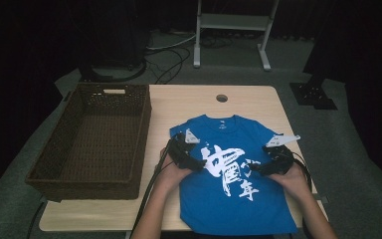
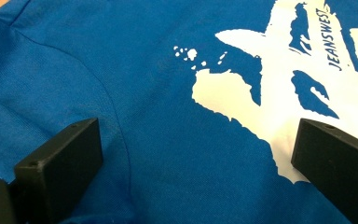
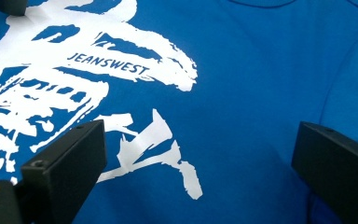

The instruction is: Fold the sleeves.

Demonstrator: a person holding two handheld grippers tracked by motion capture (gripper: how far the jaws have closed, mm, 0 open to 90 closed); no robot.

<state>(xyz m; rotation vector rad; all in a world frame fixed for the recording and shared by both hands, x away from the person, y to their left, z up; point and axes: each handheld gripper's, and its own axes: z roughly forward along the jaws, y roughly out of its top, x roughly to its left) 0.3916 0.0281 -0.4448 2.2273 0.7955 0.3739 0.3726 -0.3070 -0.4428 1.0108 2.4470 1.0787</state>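
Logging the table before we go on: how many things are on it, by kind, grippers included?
T-shirt: 1, blue with white print, lying flat
Basket: 1, brown wicker, left of the T-shirt
Grippers: 2, left gripper and right gripper, both open over the T-shirt
Total: 4

You see dark wicker basket [image 1: 54, 149] on table's left half, empty, long side along table depth, handle slot in far wall. You see light wood table [image 1: 179, 102] with round cable hole [image 1: 222, 98] near far edge. Beyond table, you see white metal stand [image 1: 231, 22] on grey floor [image 1: 288, 59], black cables [image 1: 171, 59] looping left of it, black plate [image 1: 312, 94] on floor at right.
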